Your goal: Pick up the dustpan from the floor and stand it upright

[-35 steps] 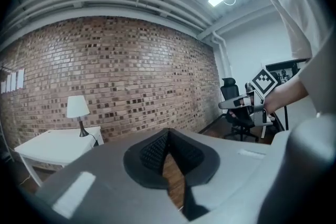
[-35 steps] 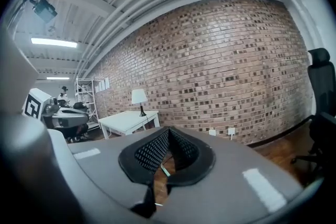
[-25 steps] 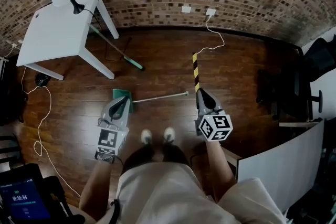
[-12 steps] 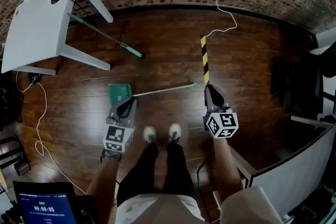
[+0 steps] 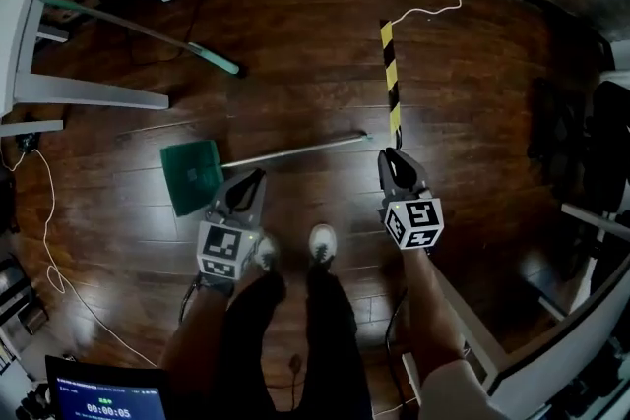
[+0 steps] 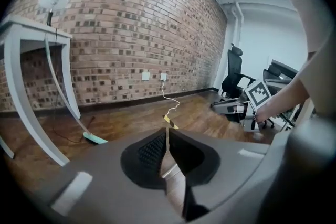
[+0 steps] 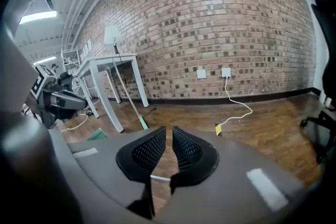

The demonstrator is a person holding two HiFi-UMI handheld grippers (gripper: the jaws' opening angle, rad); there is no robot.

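Dark wood floor (image 5: pixel 295 64) fills the head view, seen from above. The green dustpan (image 5: pixel 192 174) lies flat on it ahead of my shoes, its long silver handle (image 5: pixel 295 150) running right toward a yellow-and-black striped tape (image 5: pixel 392 84). My left gripper (image 5: pixel 252 180) hangs just beside the pan, its jaws clenched together on nothing. My right gripper (image 5: pixel 390 158) is near the handle's far end, its jaws parting with a narrow gap and nothing between them. Each gripper carries a cube of black-and-white square markers. A green-tipped broom (image 5: pixel 138 30) leans under a white table (image 5: pixel 89 91). At bottom left a screen (image 5: pixel 103 403) shows a timer I read as 00:00:05; no brand names are legible.
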